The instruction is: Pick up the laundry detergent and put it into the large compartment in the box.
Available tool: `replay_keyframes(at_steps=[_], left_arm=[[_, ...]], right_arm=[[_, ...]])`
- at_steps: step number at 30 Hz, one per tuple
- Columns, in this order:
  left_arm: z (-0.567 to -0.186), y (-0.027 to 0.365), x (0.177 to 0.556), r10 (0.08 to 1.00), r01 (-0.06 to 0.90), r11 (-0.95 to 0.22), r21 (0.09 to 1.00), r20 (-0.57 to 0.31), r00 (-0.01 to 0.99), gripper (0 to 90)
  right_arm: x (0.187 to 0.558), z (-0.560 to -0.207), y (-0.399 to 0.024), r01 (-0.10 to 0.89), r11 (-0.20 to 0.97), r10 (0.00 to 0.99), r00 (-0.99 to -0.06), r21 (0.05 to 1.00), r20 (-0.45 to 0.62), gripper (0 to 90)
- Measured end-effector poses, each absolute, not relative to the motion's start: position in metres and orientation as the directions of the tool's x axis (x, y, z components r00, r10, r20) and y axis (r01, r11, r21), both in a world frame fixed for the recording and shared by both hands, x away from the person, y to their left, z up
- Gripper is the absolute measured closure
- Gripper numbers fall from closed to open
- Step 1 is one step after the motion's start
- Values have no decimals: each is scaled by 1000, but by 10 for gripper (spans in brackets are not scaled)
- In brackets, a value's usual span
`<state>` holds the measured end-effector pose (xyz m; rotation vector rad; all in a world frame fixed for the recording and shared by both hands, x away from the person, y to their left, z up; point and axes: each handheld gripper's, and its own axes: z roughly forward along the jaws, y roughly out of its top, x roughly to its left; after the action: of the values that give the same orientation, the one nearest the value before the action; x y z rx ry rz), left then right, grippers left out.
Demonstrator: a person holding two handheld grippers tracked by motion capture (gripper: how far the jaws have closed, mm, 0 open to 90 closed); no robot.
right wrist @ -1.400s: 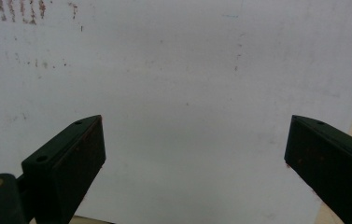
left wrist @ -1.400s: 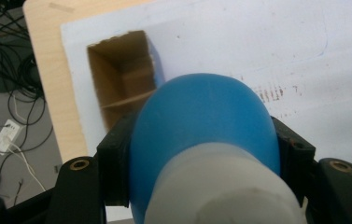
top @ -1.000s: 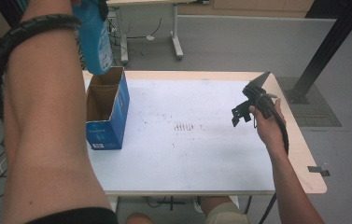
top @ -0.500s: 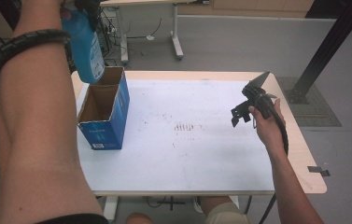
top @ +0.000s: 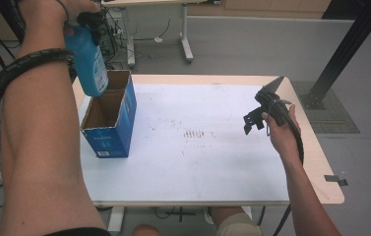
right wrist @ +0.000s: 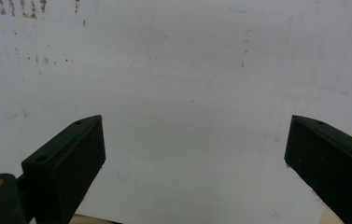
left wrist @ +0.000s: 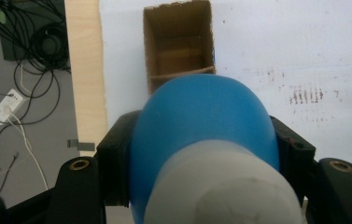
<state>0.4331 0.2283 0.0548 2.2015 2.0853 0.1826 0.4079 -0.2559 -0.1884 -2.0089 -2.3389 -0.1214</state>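
Observation:
A blue bottle [top: 89,64] with a pale cap end hangs upright just above the open top of a blue cardboard box [top: 120,132] at the table's left. My left gripper [top: 86,29] is shut on the bottle's upper part. In the left gripper view the bottle [left wrist: 201,116] sits between the black jaws of the left gripper [left wrist: 204,138], with the brown, empty inside of the box [left wrist: 151,56] beyond it. My right gripper [top: 253,119] is held over the table's right side. In the right gripper view this gripper [right wrist: 194,123] stands open with nothing between its jaws.
A stained white sheet [top: 198,162] covers most of the wooden table [top: 316,162]. Cables and a power strip [left wrist: 8,105] lie on the floor at the left. Another desk's legs [top: 185,34] stand behind, and a black post [top: 340,54] rises at the back right.
My left hand has brought the blue bottle down and slightly left, closer to the box's open top. The right hand has stayed where it was.

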Motion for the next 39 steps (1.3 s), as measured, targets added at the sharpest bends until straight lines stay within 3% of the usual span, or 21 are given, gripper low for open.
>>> replay_keyframes(at_steps=[39], left_arm=[[-38,249,432,999,992,-32,118,-18,35,377]], right_arm=[[404,-193,-260,991,136,986,-137,17,93,53]])
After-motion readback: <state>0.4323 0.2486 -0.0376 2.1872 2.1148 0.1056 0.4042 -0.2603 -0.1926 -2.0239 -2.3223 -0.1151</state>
